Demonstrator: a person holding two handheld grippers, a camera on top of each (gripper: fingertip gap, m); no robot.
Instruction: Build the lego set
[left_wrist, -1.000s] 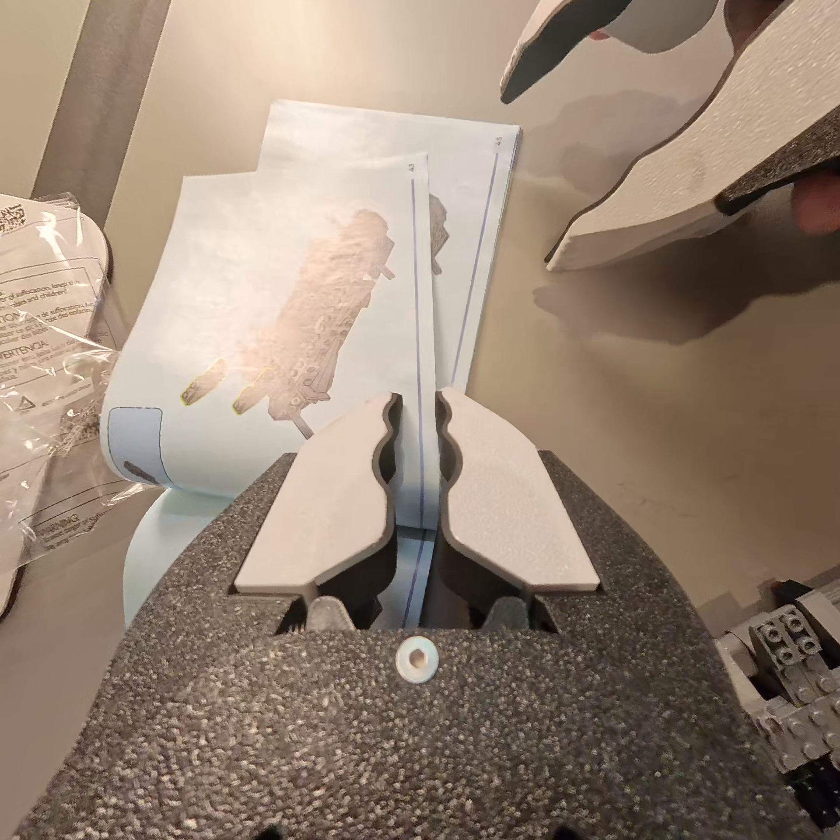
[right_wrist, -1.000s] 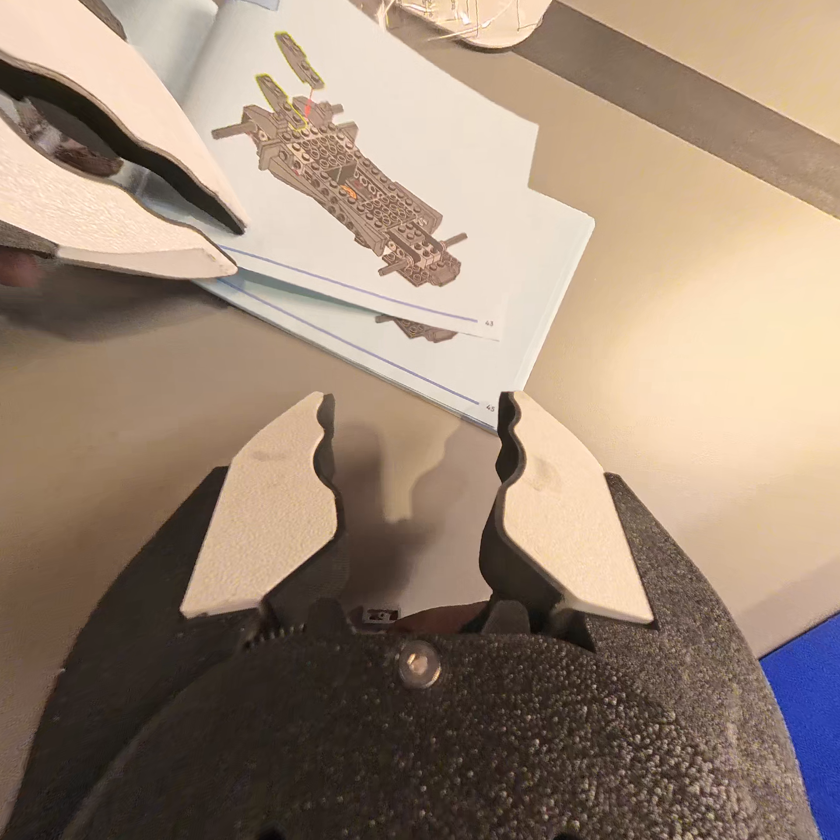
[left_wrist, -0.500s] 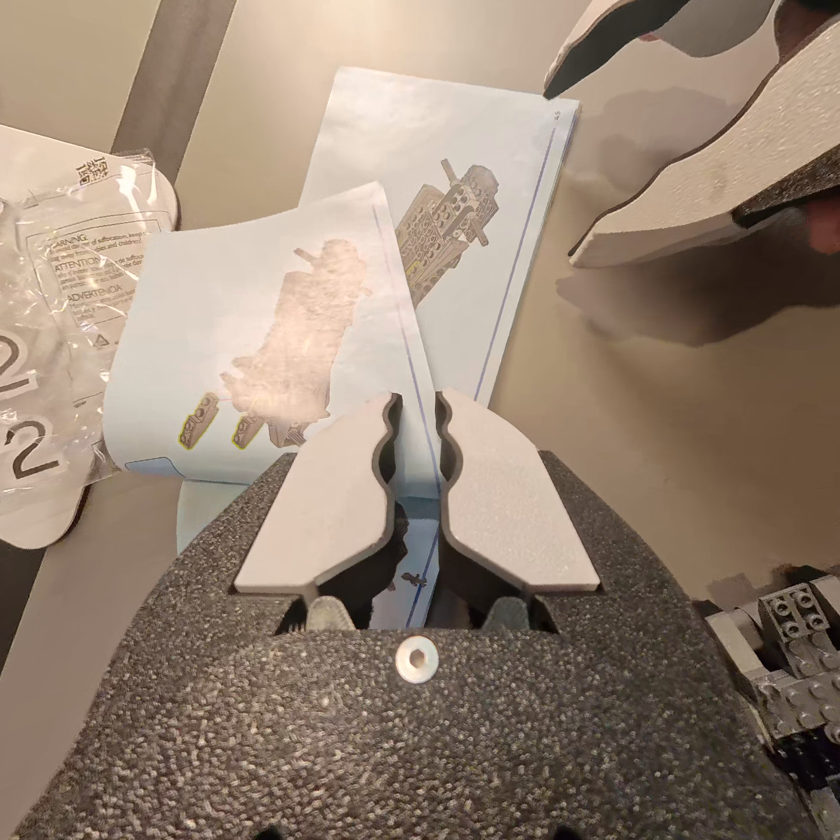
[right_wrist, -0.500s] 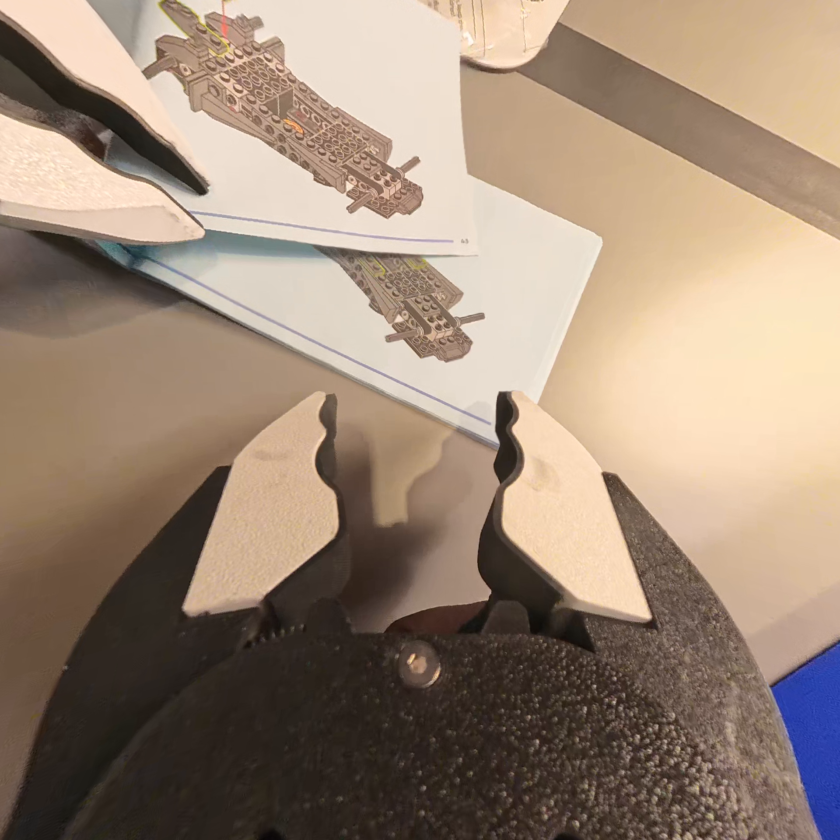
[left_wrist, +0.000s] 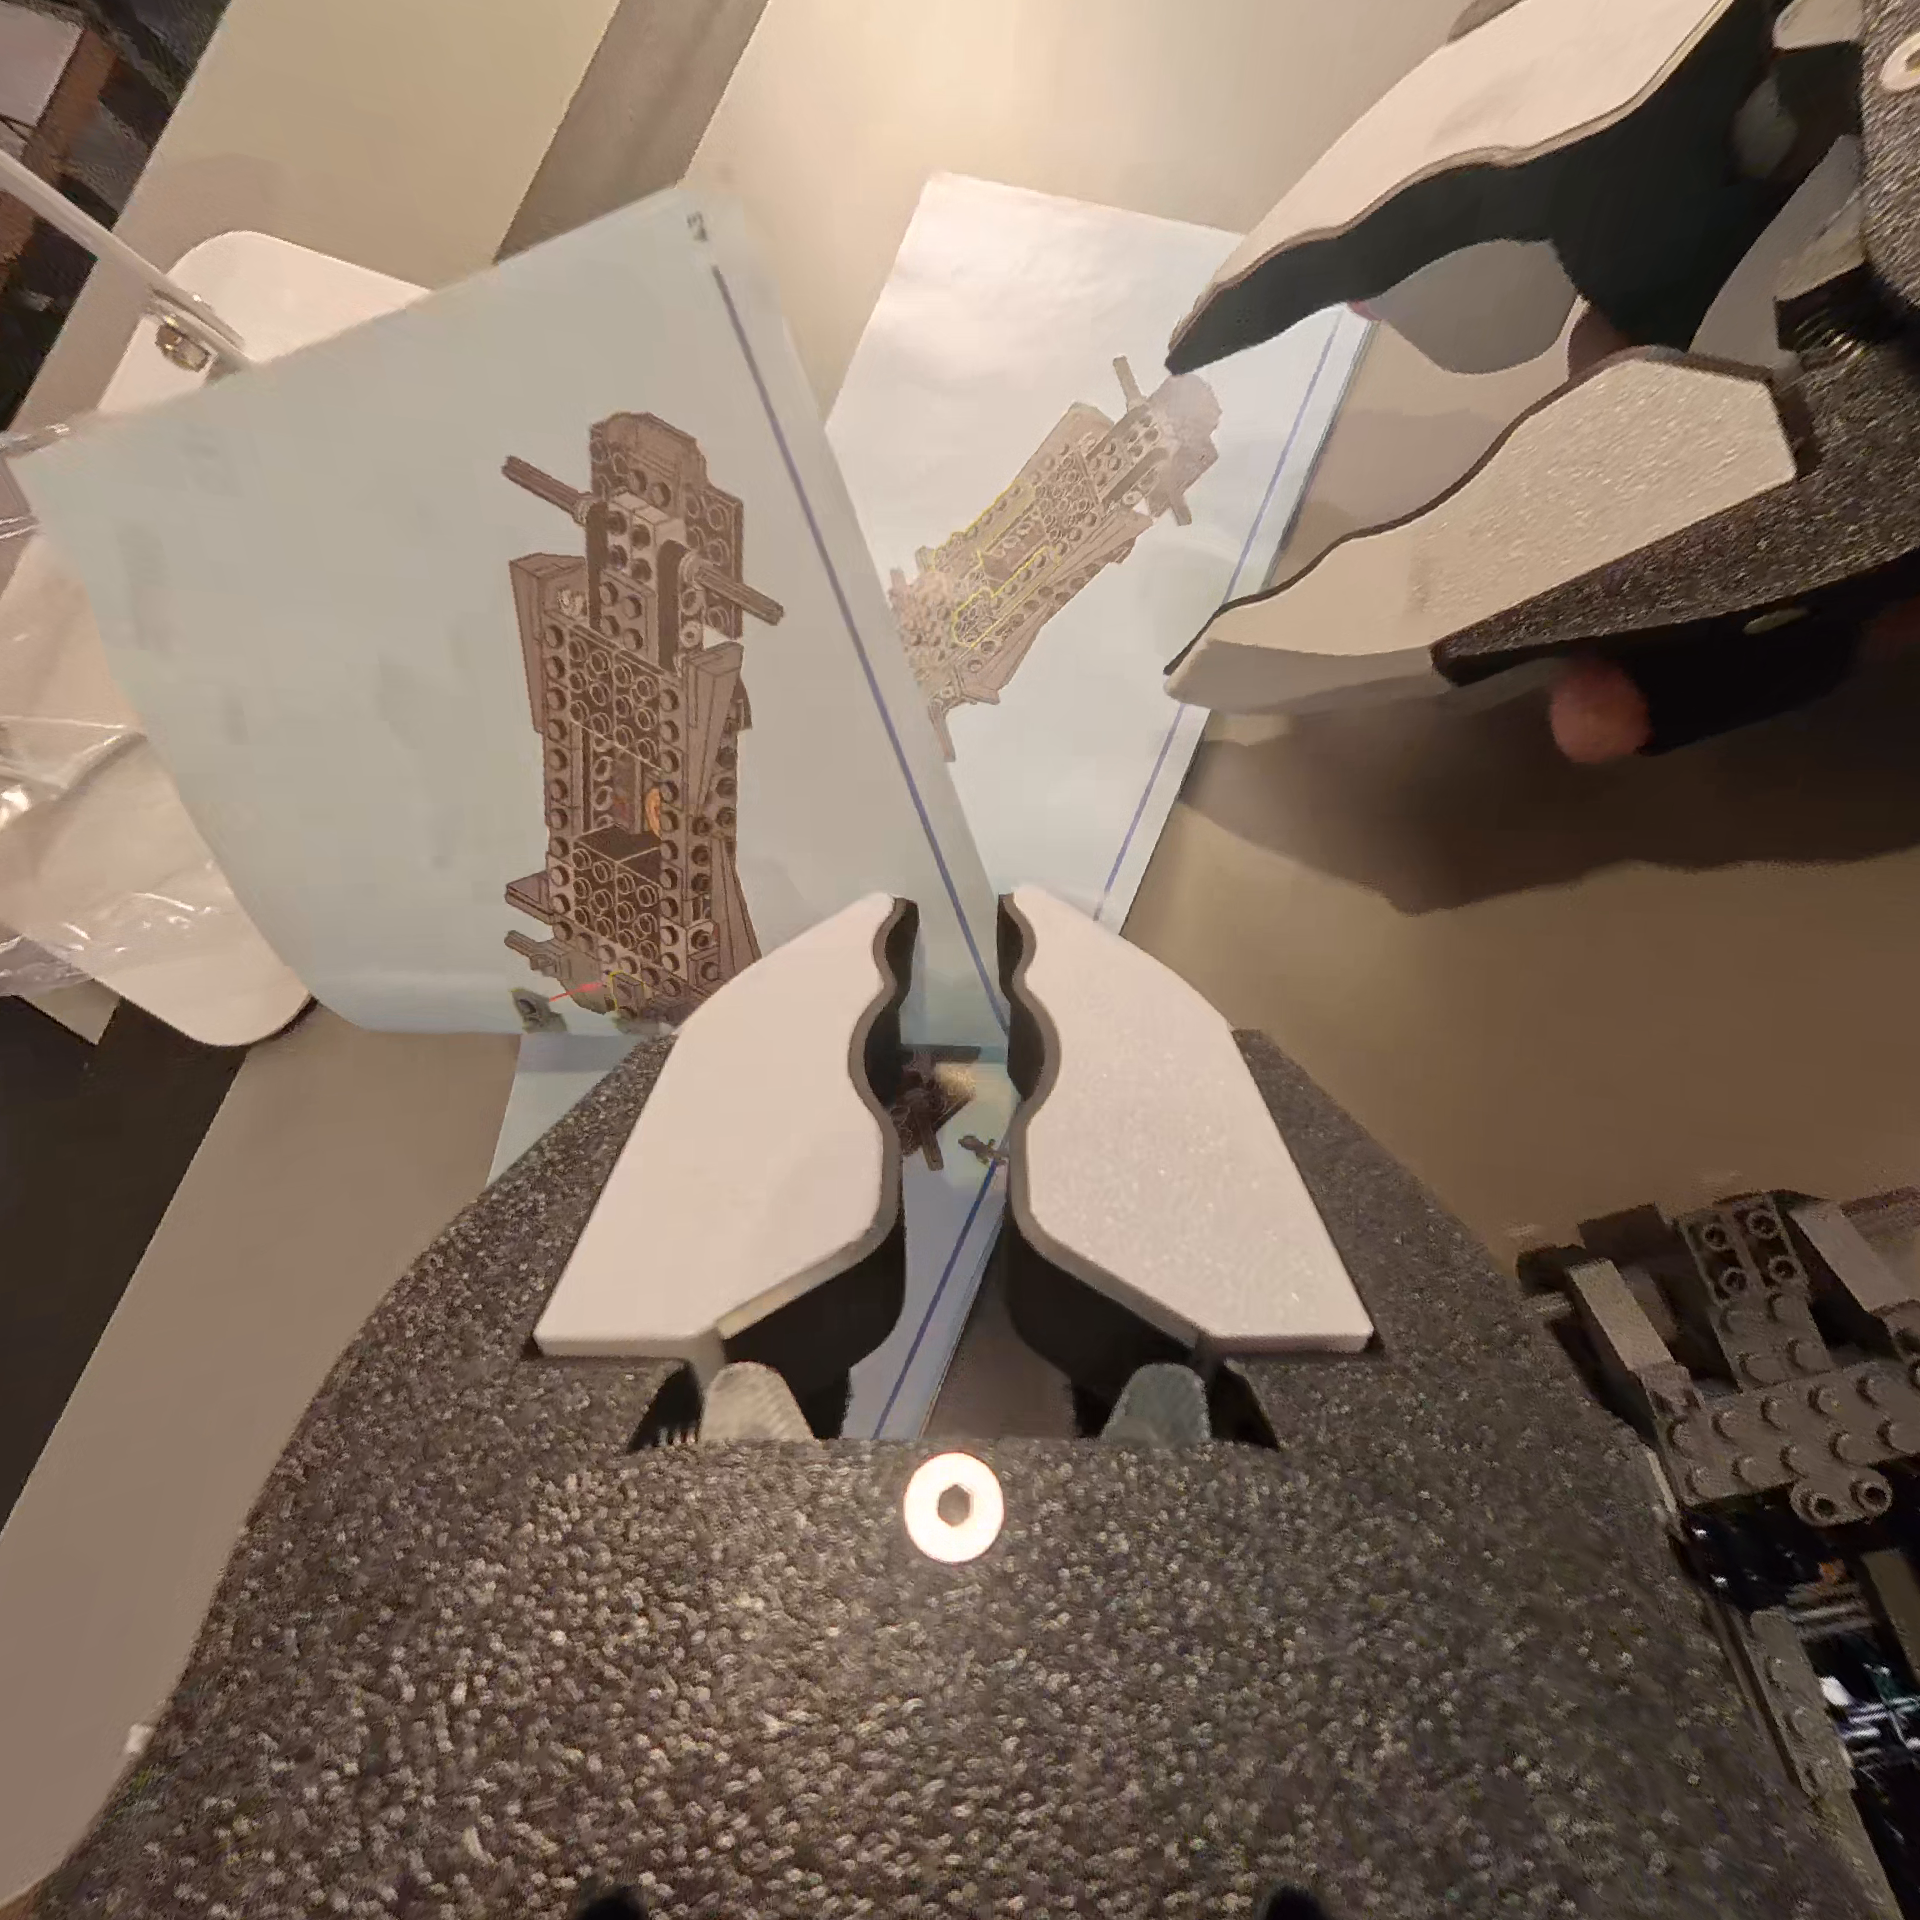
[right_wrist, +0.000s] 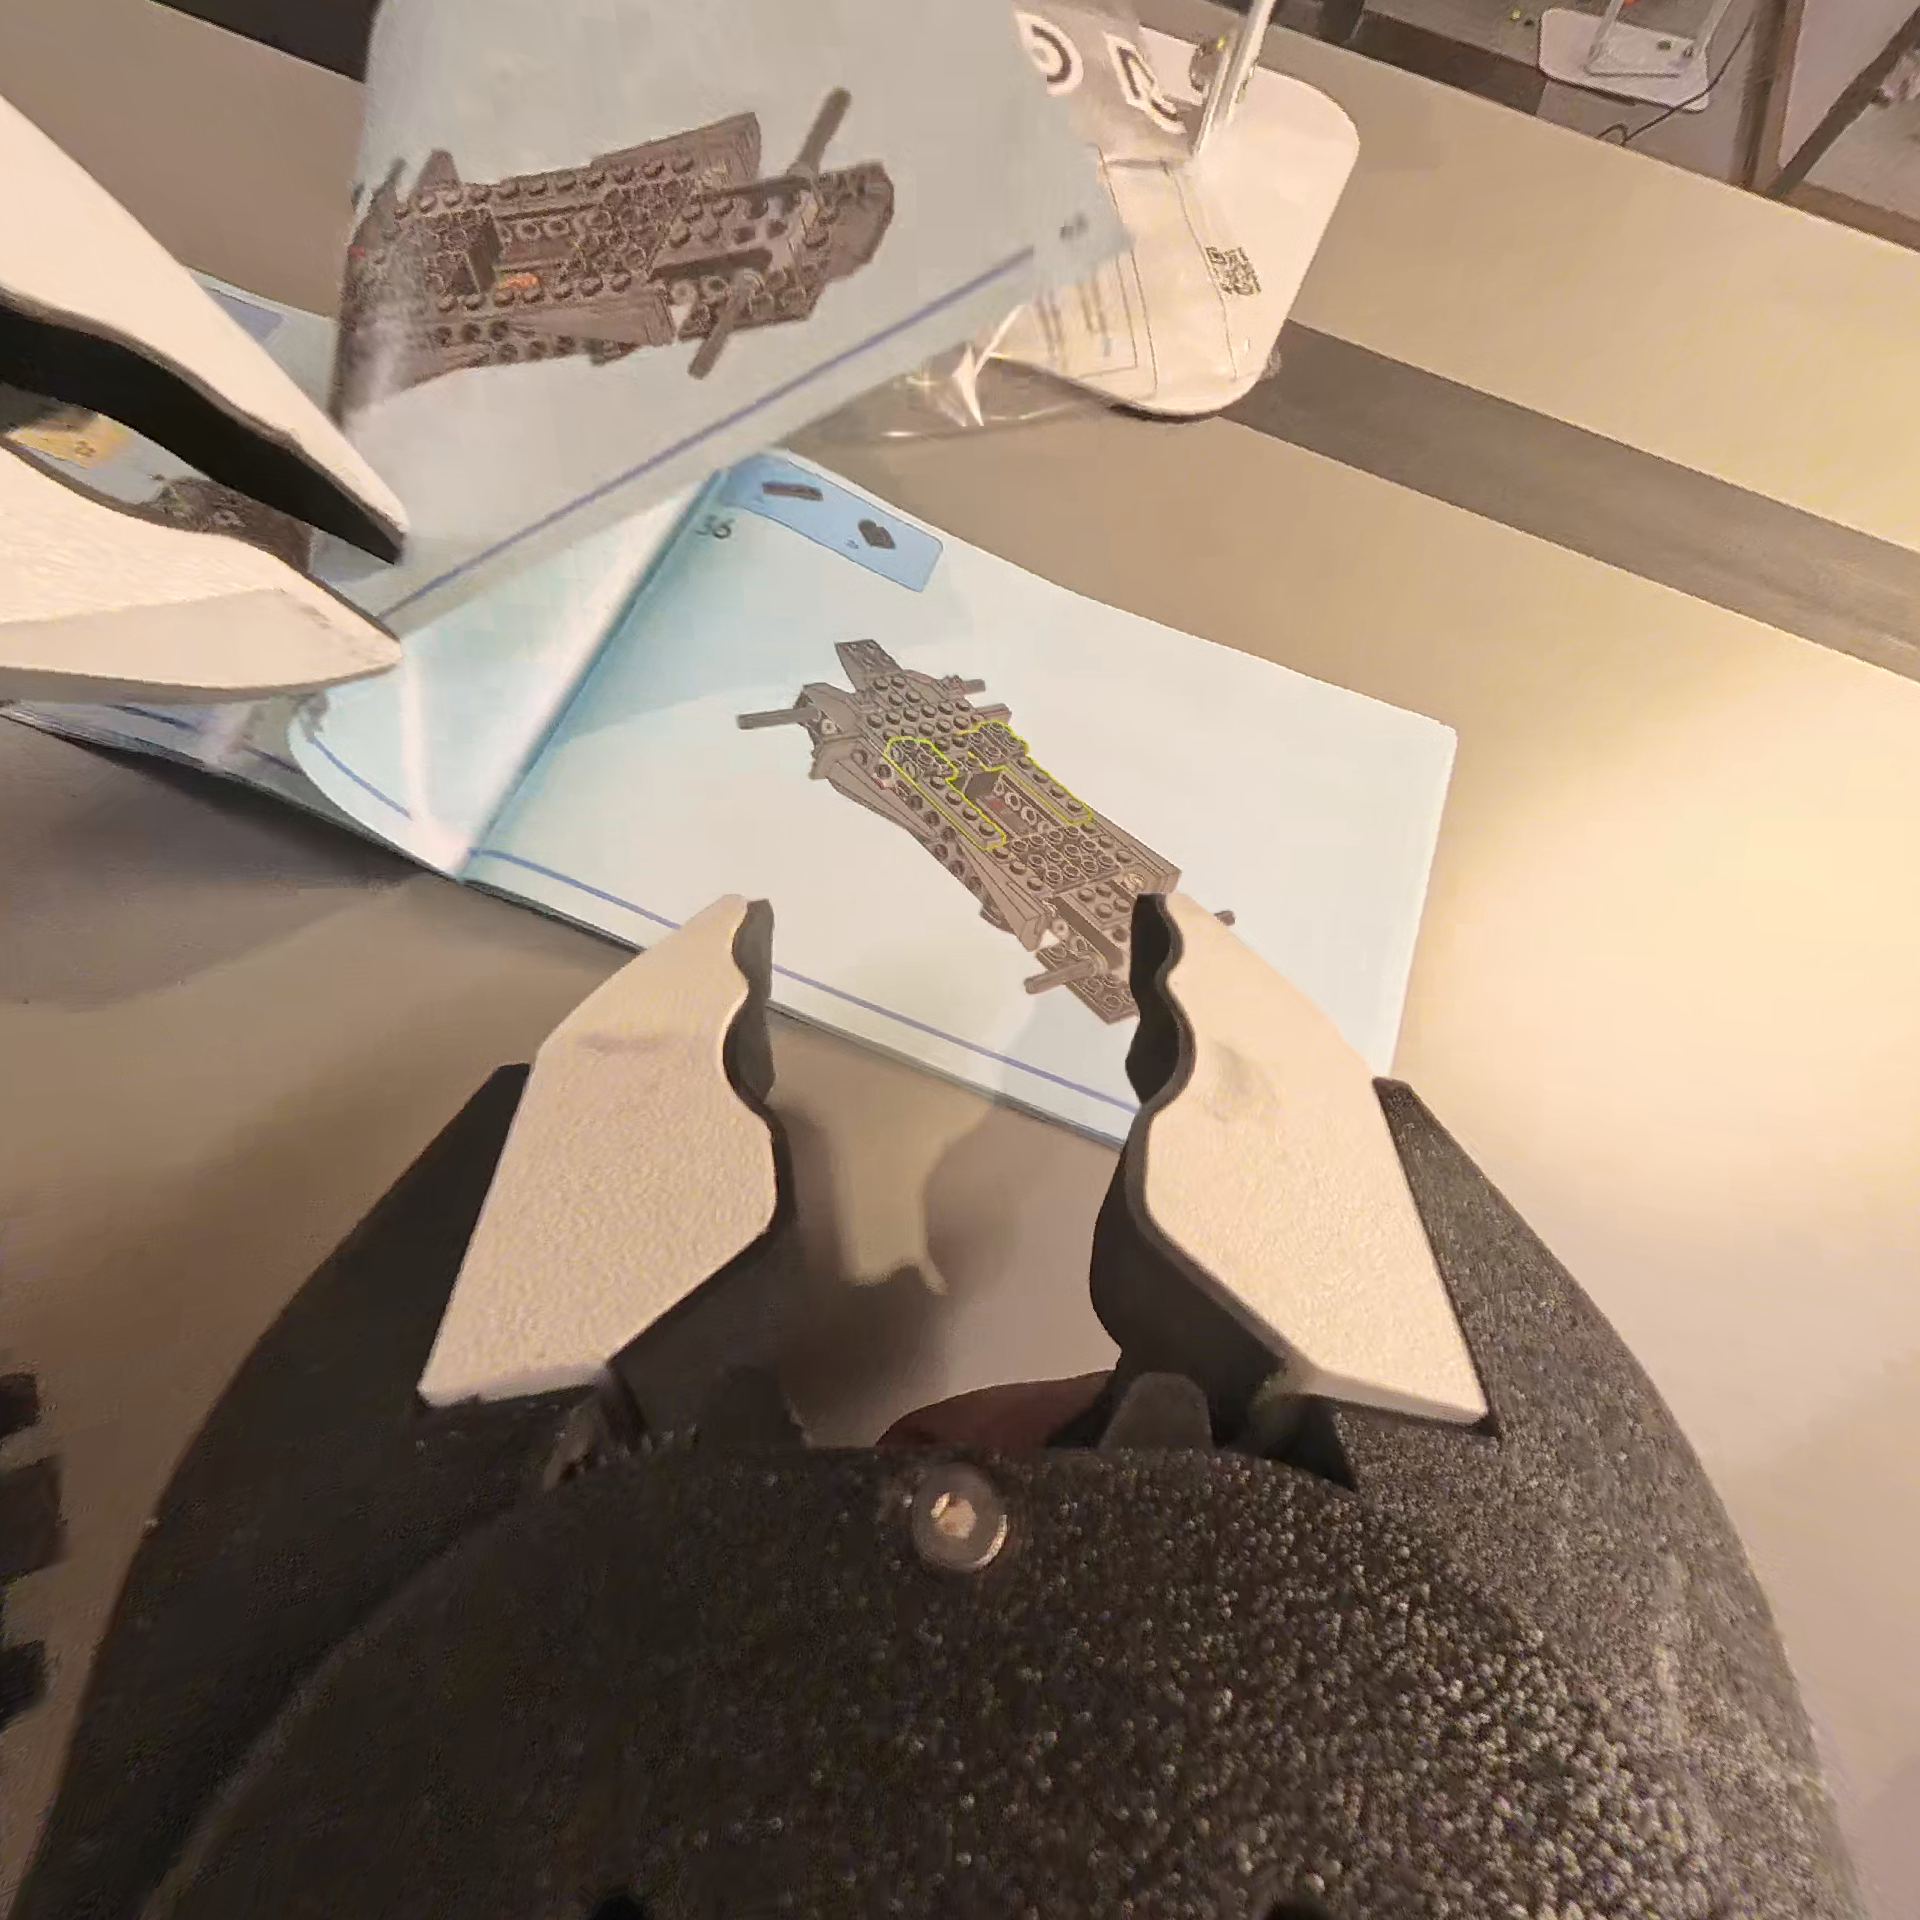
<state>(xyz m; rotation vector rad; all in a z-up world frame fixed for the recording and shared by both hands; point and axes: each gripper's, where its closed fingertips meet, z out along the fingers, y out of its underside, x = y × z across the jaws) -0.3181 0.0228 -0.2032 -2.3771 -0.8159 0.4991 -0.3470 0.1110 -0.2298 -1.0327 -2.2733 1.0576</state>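
Left gripper (left_wrist: 956, 925): jaws nearly together, pinched on the lower corner of a lifted page (left_wrist: 416, 623) of the pale blue instruction booklet (right_wrist: 1195, 790). From the right wrist view the page stands raised at 11 o'clock, curling over, while the booklet lies open and flat on the beige table (right_wrist: 1662, 935).

Right gripper (right_wrist: 951, 914): fingers well apart, nothing between them, hovering just above the booklet's near edge.

Grey brick model (left_wrist: 1766, 1351) sits at 4 o'clock of the left gripper. Clear plastic bag (right_wrist: 1143, 312) lies at 1 o'clock, beyond the booklet.

Judgement: a thin sheet tears easily, so carry the pinched corner in an arc about the spine, without pulling outward. The open gripper could press the flat side to stop sliding.
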